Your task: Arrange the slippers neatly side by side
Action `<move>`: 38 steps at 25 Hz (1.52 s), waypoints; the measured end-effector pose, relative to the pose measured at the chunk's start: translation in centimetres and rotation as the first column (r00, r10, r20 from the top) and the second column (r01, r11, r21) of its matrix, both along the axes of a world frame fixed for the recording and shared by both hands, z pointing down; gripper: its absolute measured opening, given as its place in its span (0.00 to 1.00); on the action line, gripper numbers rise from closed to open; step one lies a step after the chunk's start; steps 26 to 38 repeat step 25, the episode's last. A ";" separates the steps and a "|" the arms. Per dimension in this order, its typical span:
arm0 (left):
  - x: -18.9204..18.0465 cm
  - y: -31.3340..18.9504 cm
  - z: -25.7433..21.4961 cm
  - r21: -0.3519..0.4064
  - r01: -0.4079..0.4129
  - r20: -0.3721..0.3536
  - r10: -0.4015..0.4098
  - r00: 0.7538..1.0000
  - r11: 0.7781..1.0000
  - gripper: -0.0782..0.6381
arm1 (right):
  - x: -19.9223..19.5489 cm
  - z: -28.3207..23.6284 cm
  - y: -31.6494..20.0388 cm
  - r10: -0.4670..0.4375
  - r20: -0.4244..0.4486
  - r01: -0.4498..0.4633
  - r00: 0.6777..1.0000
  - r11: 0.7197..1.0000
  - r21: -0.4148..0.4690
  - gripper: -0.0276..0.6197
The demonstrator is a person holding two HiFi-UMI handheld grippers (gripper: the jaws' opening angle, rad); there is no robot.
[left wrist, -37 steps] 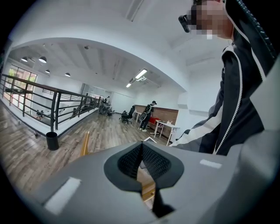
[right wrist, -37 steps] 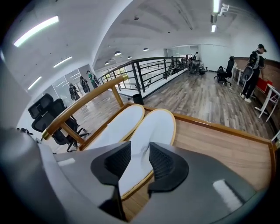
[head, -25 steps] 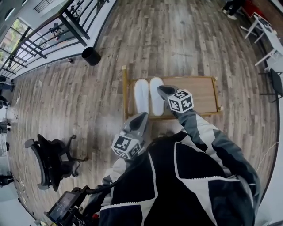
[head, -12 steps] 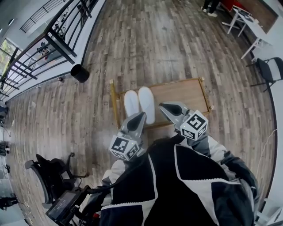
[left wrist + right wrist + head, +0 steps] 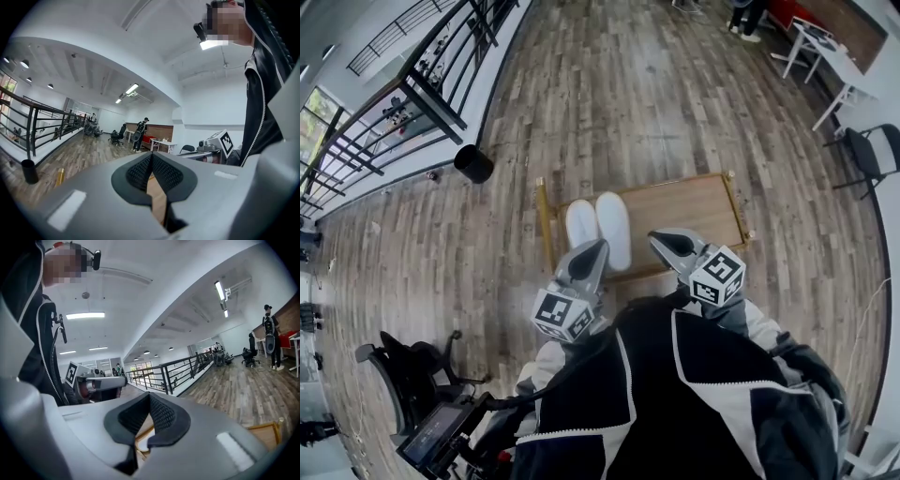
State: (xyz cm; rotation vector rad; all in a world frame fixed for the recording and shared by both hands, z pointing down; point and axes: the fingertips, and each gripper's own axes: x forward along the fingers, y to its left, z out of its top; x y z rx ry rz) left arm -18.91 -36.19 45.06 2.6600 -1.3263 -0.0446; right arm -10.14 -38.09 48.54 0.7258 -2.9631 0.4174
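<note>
Two white slippers lie side by side, toes away from me, at the left end of a low wooden tray-table with a brass frame. My left gripper is held near my body, just short of the table's near edge, shut and empty. My right gripper hovers over the near edge to the right of the slippers, also shut with nothing in it. In the left gripper view the jaws meet with only the table showing below; the right gripper view shows its jaws closed too.
A black bin stands by the black railing at the left. An office chair sits at the lower left. White tables and a dark chair stand at the right. People stand far off across the wooden floor.
My right gripper has drawn back from over the slippers toward my body and its jaws have shut. The head view has shifted, so the table sits lower and further off.
</note>
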 end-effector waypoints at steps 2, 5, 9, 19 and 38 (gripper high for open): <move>-0.1 0.1 -0.1 0.001 0.005 0.001 -0.005 1.000 1.000 0.14 | -0.2 0.3 0.2 -0.011 -0.004 0.011 1.000 1.000 0.000 0.05; -0.3 0.4 -0.1 0.002 0.013 0.001 -0.013 1.000 1.000 0.14 | -0.4 0.3 0.4 -0.015 -0.015 0.015 1.000 1.000 0.009 0.04; -0.7 0.5 0.0 -0.003 0.027 0.001 -0.027 1.000 1.000 0.13 | -0.7 0.2 0.5 -0.022 -0.020 0.022 1.000 1.000 0.011 0.04; -0.8 0.7 0.1 0.003 0.032 0.024 -0.032 0.999 0.999 0.14 | -1.0 0.4 0.7 -0.033 -0.032 0.033 0.999 0.999 0.021 0.04; -0.5 0.9 0.2 0.008 0.028 0.029 -0.028 0.999 1.000 0.14 | -0.7 0.5 1.0 -0.031 -0.035 0.032 0.999 0.999 0.033 0.04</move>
